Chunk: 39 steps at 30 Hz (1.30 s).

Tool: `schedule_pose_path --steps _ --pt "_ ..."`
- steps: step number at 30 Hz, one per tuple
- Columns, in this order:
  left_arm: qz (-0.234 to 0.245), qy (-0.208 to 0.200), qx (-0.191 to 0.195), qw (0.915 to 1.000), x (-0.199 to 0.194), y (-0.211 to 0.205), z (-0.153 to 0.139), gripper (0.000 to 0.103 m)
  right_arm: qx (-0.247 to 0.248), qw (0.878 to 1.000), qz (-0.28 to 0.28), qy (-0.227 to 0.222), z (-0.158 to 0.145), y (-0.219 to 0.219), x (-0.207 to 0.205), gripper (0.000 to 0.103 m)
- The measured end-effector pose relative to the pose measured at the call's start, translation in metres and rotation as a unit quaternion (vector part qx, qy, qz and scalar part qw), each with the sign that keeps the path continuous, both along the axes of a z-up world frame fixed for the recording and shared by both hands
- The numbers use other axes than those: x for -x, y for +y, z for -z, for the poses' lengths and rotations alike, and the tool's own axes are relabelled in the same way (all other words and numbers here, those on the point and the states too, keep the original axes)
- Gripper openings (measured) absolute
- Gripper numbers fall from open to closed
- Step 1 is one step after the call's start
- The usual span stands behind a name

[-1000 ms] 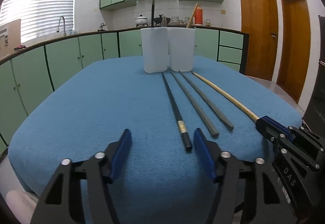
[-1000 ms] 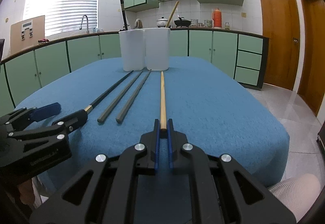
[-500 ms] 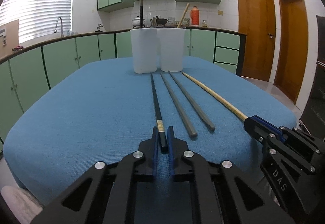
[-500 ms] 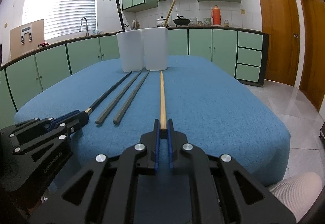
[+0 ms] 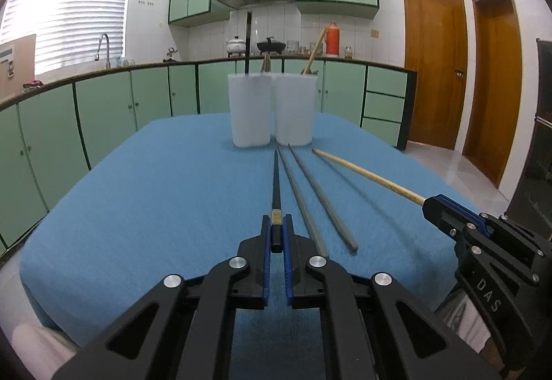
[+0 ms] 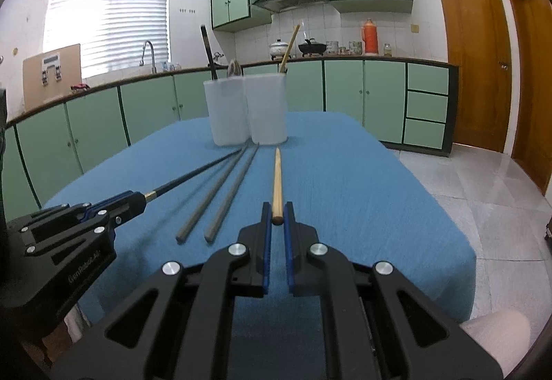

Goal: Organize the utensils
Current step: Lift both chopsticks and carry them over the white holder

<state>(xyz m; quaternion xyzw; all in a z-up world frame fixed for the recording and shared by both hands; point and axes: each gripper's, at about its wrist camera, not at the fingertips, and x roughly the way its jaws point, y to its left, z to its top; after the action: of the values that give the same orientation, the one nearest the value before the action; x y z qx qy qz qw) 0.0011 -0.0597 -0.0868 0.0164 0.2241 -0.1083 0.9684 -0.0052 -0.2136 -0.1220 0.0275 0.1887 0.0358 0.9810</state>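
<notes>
Four chopsticks lie on a blue tablecloth (image 5: 172,200), tips toward two white cups (image 5: 272,111). My left gripper (image 5: 276,228) is shut on the thick end of the black chopstick (image 5: 276,183). Two grey chopsticks (image 5: 321,197) rest loose just right of it. My right gripper (image 6: 276,216) is shut on the end of the wooden chopstick (image 6: 277,176), whose held end is lifted off the cloth. In the left wrist view the right gripper (image 5: 431,206) shows at the right edge, and in the right wrist view the left gripper (image 6: 136,202) shows at the left. The cups (image 6: 246,111) hold a black chopstick, a wooden chopstick and a spoon.
The table stands in a kitchen with green cabinets (image 5: 103,111) along the back wall and a sink (image 6: 148,56) under a window. Brown doors (image 5: 434,69) stand at the right. A tiled floor (image 6: 483,190) lies beyond the table's right edge.
My left gripper moved forward and its jaws went from wide open to shut on the black chopstick. My right gripper kept its grip and raised the wooden chopstick's near end.
</notes>
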Motion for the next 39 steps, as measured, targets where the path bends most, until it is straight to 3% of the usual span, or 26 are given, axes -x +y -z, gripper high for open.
schedule_pose_path --steps 13,20,39 --pt "-0.013 -0.087 0.02 0.9959 0.003 0.023 -0.079 0.006 0.019 0.998 -0.005 -0.061 -0.073 -0.011 -0.008 0.006" --pt "-0.011 -0.122 0.033 0.9919 -0.008 0.031 -0.118 0.006 0.018 0.997 -0.02 -0.072 -0.115 -0.019 -0.026 0.006" --pt "0.008 -0.131 0.059 0.9897 -0.05 0.042 -0.171 0.006 0.002 0.996 -0.076 -0.052 -0.191 -0.023 -0.082 0.006"
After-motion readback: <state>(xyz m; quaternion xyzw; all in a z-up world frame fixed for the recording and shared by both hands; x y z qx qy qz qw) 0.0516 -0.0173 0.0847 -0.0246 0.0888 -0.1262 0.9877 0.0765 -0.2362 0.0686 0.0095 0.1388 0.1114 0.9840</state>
